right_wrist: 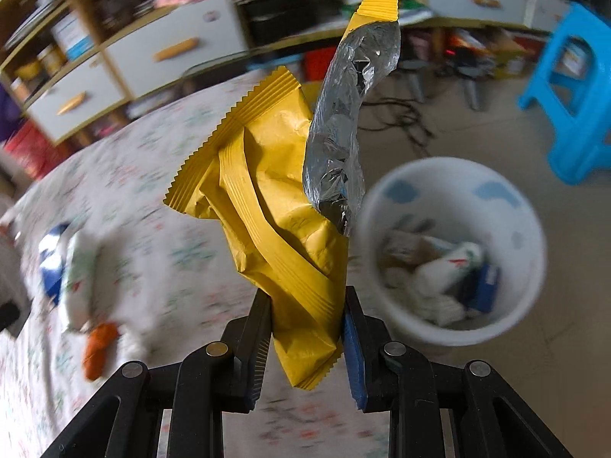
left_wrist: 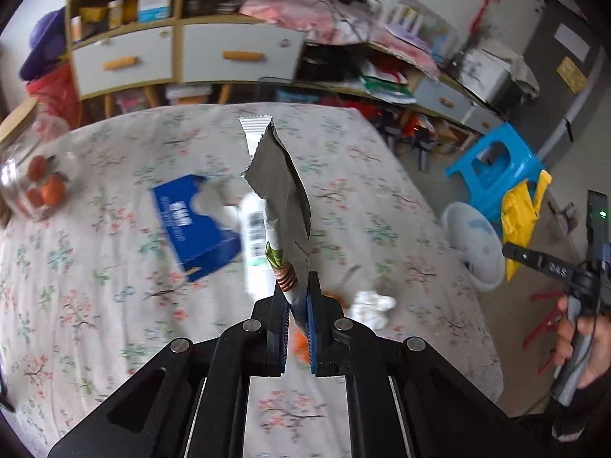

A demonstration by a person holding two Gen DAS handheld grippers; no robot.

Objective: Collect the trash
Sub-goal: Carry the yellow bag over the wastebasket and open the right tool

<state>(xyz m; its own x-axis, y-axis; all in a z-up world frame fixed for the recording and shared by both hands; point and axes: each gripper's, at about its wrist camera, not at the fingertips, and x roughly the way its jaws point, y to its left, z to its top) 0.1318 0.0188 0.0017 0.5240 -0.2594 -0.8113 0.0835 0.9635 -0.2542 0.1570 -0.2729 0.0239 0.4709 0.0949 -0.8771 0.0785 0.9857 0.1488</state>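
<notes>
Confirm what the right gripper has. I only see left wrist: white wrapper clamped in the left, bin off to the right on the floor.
Observer: The right gripper is shut on a yellow wrapper with its silver lining turned out.
Operator: Bin empty?
Observer: No. The right wrist view looks into the white bin: crumpled tissue, a blue box and other packets already lie inside.
Operator: Anything near the tissue on the table I'm missing?
Observer: An orange scrap lies beside it on the tablecloth; in your view the left gripper and its white wrapper mostly cover it.
</notes>
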